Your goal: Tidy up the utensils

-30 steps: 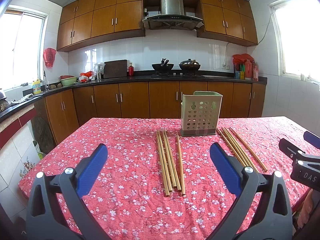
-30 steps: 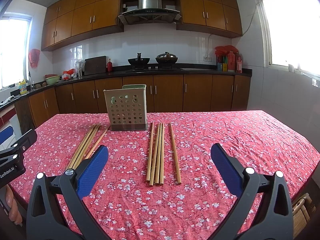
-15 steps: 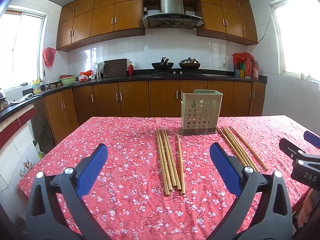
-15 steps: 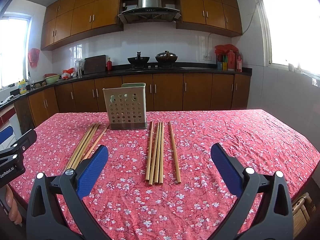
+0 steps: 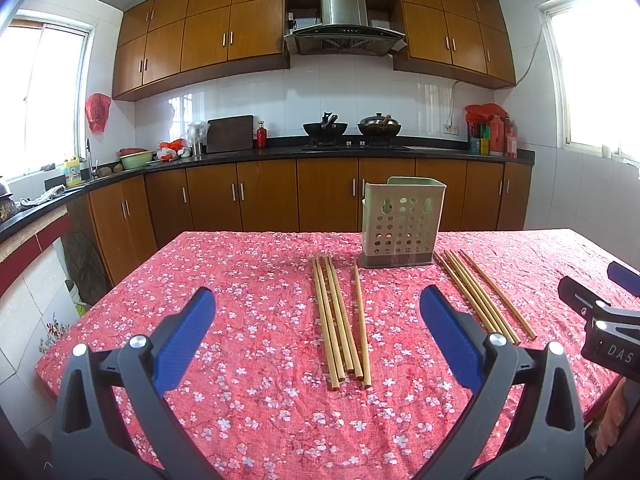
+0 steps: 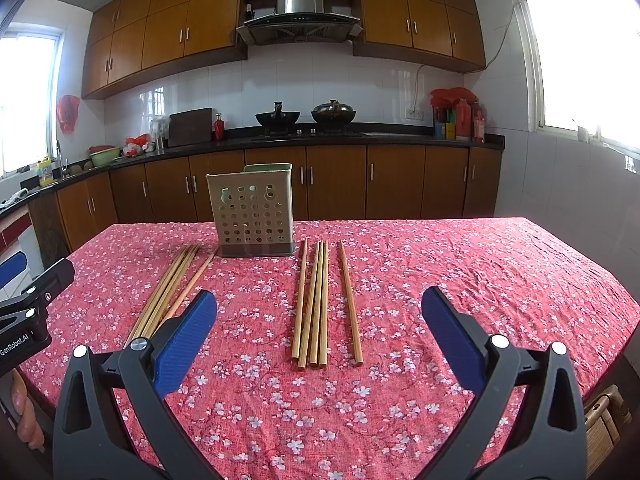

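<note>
Chopsticks lie in two groups on your red floral tablecloth (image 5: 224,288), both with their long axes running from your edge of the table toward the far kitchen counter. The left group (image 5: 342,316) sits just left of the perforated utensil holder (image 5: 400,222): several sticks packed side by side and one a little apart on the right, far tips level with the holder's base. The right group (image 6: 316,304) lies just right of the holder, three or four sticks bunched together and one single stick set slightly off to the right.

The holder stands upright near the middle of the table, between the two groups and touching neither as far as you can see.

Your left gripper (image 5: 316,332) hovers low over the near edge, level and aimed straight at the left group, its blue pads (image 5: 184,336) spread wide with nothing between them. Your right gripper (image 6: 318,332) is posed the same way, squared up to the right group, pads wide apart and empty.
</note>
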A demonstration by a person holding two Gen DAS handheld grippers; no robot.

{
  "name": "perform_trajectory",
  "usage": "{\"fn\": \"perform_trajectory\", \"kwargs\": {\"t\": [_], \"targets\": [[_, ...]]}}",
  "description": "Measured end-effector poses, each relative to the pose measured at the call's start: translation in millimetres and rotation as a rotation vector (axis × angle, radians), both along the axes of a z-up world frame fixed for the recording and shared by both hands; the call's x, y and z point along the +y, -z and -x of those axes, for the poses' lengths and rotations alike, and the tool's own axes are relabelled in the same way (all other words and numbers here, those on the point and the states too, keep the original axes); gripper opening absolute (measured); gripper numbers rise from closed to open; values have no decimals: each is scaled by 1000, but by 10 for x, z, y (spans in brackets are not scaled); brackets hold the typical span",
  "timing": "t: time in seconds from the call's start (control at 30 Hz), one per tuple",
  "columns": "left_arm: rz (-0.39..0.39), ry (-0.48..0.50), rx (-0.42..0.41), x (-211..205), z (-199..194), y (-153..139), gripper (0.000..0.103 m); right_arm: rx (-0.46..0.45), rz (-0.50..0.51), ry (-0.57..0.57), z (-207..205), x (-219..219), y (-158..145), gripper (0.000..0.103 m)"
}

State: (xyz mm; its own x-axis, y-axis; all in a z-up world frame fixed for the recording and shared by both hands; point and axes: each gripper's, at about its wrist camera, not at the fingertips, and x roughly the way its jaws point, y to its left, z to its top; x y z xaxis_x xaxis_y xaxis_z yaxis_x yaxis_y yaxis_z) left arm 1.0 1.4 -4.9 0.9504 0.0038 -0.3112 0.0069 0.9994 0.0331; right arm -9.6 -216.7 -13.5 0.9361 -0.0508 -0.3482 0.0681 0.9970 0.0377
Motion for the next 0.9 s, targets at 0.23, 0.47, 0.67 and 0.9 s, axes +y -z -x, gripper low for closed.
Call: {"fn": "perform_trajectory", "kwargs": {"t": [0.23,0.47,0.67,0.9], "targets": [[0,0,2,-3,-5,-3,99,2,0,1,-3,-1,-1,101],[-1,1,3,-5,-8,-4,99,3,-1,2,-9,9,6,101],[-1,0,4,4,-7,14,99,4,-1,2,-11,6,-2,101],[-3,1,8,-10,-28,61,99,6,-1,5,0,0,57,101]]}}
